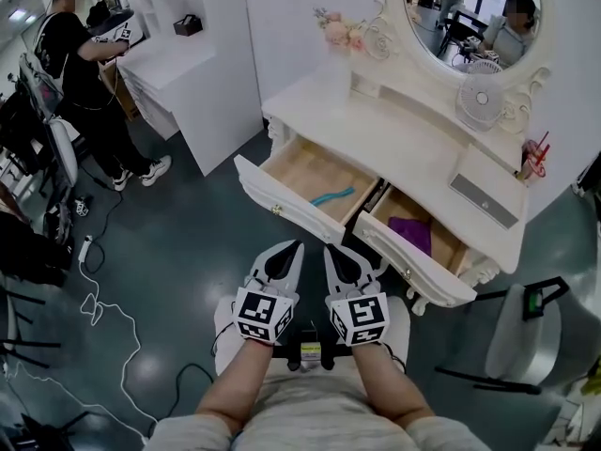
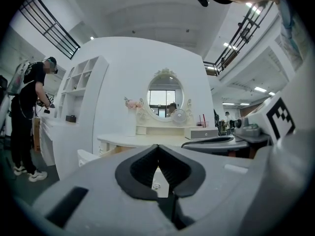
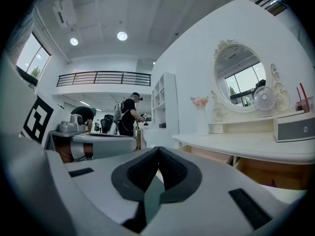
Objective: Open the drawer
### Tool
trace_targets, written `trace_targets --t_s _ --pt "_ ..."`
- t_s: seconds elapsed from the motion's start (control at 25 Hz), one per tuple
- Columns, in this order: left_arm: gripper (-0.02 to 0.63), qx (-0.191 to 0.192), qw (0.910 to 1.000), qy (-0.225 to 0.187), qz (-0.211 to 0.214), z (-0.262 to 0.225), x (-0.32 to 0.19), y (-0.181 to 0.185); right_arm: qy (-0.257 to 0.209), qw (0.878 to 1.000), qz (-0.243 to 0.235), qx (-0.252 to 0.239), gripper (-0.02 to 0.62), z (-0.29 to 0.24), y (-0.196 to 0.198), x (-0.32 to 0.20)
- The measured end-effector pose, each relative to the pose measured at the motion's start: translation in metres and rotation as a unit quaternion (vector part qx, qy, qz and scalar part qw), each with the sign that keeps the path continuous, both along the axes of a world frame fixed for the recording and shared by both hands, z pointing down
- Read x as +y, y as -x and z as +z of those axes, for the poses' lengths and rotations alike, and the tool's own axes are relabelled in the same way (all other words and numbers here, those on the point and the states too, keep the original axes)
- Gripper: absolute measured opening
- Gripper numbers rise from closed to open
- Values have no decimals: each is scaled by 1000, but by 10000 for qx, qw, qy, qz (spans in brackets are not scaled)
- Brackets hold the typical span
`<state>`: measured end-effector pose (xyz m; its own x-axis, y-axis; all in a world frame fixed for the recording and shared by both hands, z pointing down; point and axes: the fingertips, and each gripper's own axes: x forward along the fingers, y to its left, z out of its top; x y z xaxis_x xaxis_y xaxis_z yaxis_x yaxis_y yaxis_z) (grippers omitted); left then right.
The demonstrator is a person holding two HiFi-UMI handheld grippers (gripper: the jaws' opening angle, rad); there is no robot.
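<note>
A white carved dressing desk [image 1: 404, 134] with an oval mirror [image 1: 460, 12] stands against a white wall, and both of its front drawers are pulled out. The white drawer with a pale wooden inside [image 1: 268, 200], towards the picture's left, holds a slim turquoise object [image 1: 333, 195]. The neighbouring white drawer [image 1: 423, 275] holds a purple cloth [image 1: 410, 233]. On the desk top stand a small white fan [image 1: 481, 97], a white vase of pink flowers [image 1: 338, 64], a little white box with a grey front [image 1: 488, 191] and a cup with red straws [image 1: 533, 163]. The person's forearms reach in from the bottom edge, side by side. The left claw [image 1: 297, 244] and the right claw [image 1: 328, 248] both point at the open drawers, near their fronts but apart from them. In the left gripper view the black pads [image 2: 142, 168] of the left claw are pressed together at the tips with nothing between them, and a white drawer front shows through the gap beneath. The right gripper view shows the right claw likewise pressed together and empty. Further off, a person in black [image 1: 75, 54] stands at a white shelf unit [image 1: 188, 73], and a white cable [image 1: 103, 299] trails over the dark floor [image 1: 188, 242].
</note>
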<state>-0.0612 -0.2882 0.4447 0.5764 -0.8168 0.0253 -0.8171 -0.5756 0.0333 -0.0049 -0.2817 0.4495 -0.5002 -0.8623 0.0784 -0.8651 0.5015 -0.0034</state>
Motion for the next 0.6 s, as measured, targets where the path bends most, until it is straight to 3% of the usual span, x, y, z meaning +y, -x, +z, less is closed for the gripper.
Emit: trace_targets --t_s 0.6 --pt "14 -278 9996 38 -75 10 -2 -1 -38 9999 -68 92 8 2 1 -1"
